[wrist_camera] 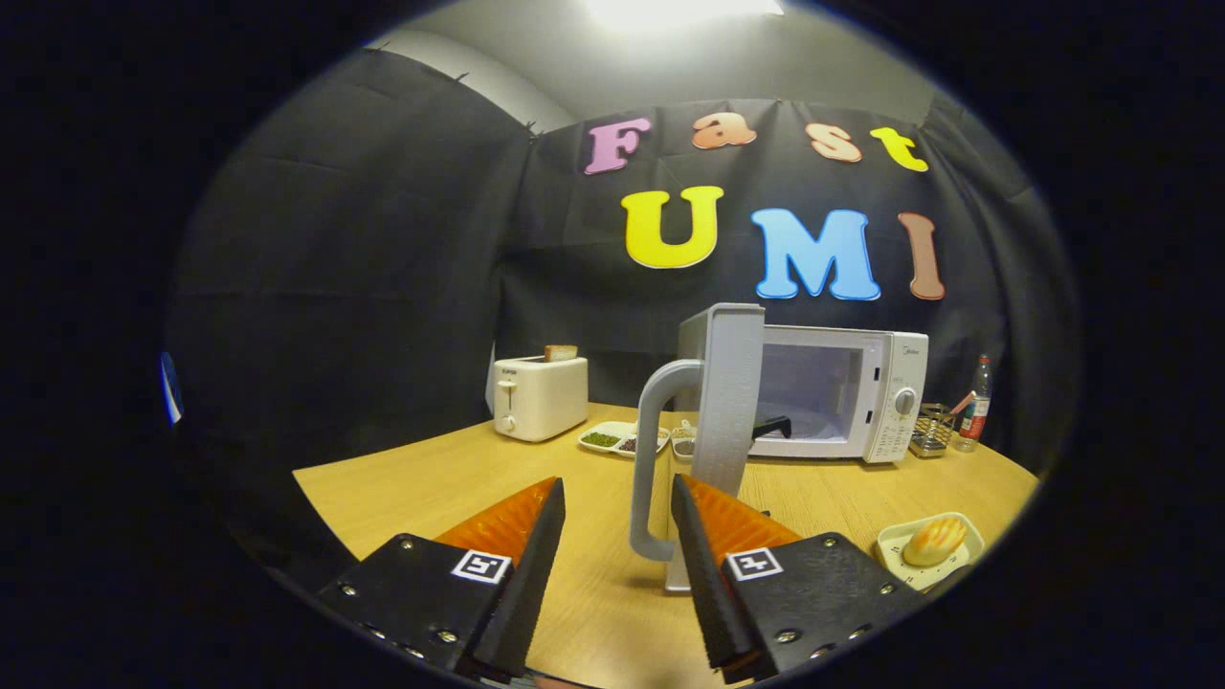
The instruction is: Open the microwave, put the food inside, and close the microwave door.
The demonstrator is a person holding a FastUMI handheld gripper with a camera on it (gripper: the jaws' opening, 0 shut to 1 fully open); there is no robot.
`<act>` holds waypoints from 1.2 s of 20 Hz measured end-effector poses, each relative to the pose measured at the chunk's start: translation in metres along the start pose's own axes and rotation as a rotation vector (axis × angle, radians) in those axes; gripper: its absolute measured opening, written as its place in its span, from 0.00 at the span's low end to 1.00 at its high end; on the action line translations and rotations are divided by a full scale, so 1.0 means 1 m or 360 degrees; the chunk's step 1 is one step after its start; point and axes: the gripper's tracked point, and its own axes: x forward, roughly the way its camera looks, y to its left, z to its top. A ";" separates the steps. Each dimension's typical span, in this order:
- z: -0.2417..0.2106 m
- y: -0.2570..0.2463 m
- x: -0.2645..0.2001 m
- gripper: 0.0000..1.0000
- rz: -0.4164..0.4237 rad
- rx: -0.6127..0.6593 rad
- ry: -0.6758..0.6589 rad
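**K:** Gripper view: microwave (861,392) at the back of the table (431,478), door (727,402) swung wide toward us, cavity exposed. Door handle (649,459) sits between the fingertips, just ahead of them. Food, a bun on a small dish (933,544), is near the front table edge, just beside the right finger.

**M:** Gripper state?

**K:** Gripper (617,498) is spread, fingers apart, nothing pinched. Handle is in the gap but I can't see either finger pressing on it. Looks released.

**M:** So opening is done, next is the food?

**K:** My read, yes. Back straight off so the handle clears the gap without nudging the door shut. Then swing right and drop onto the dish. Grab the dish rim rather than the bun; the bun looks soft and round, likely to roll or squash.

**M:** Risk?

**K:** Door stands between the dish and the cavity on this line. Carry it around the door's free edge, level, not across it.

**M:** Pose?

**K:** Fingers level with the tabletop, low, pointing at the door edge and the microwave beyond it. Toaster (539,394) and condiment plates (622,438) are well off to the left, out of the path.
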 end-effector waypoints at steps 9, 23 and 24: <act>0.001 -0.175 -0.081 0.97 0.0095 -0.0002 0.0031; -0.079 -0.291 -0.085 0.97 -0.0008 0.0053 0.0289; -0.090 -0.292 -0.083 0.97 0.0001 0.0046 0.0338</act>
